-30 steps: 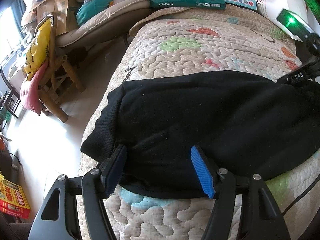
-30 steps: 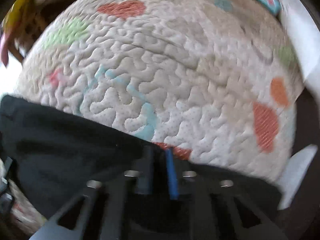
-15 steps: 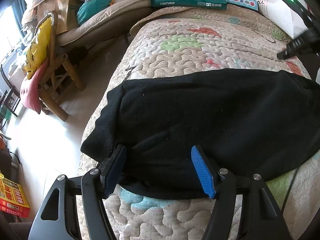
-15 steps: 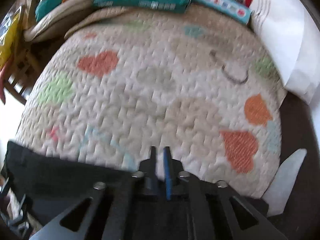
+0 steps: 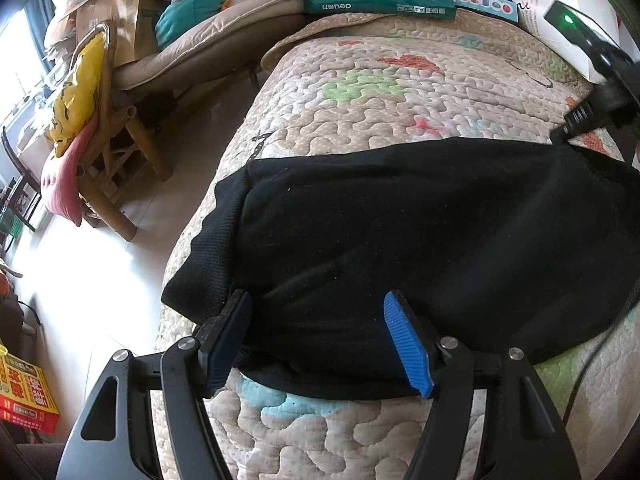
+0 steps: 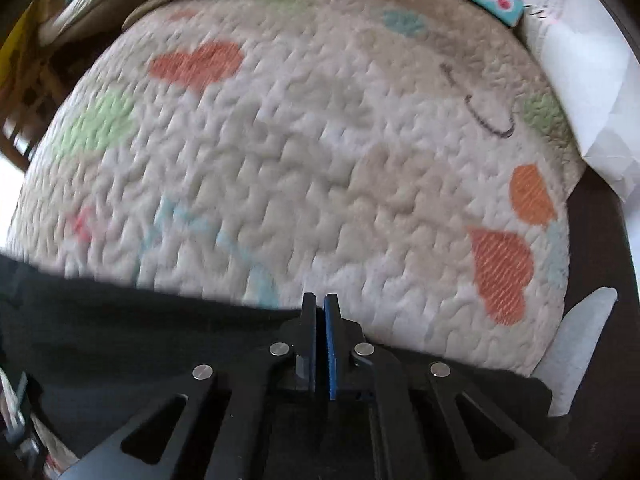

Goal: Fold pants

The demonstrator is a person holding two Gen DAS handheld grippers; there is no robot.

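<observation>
on quilt (image 5: 400, 92), black pants (image 5: 420, 232) folded.

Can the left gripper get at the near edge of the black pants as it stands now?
Probably yes. The left gripper sits open right over the near edge of the black pants on the quilt, with nothing lying between.

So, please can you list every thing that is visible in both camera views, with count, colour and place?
pants: one, black, flat across the quilt
quilt: one, beige with coloured patches, covers the bed
green box: one, far end of the bed
white bag: one, far right
chair: one, wooden, left of the bed
yellow bag: one, on the chair
pink cushion: one, on the chair
left tool: open, around the near pants edge
right tool: shut, at the far pants edge
</observation>
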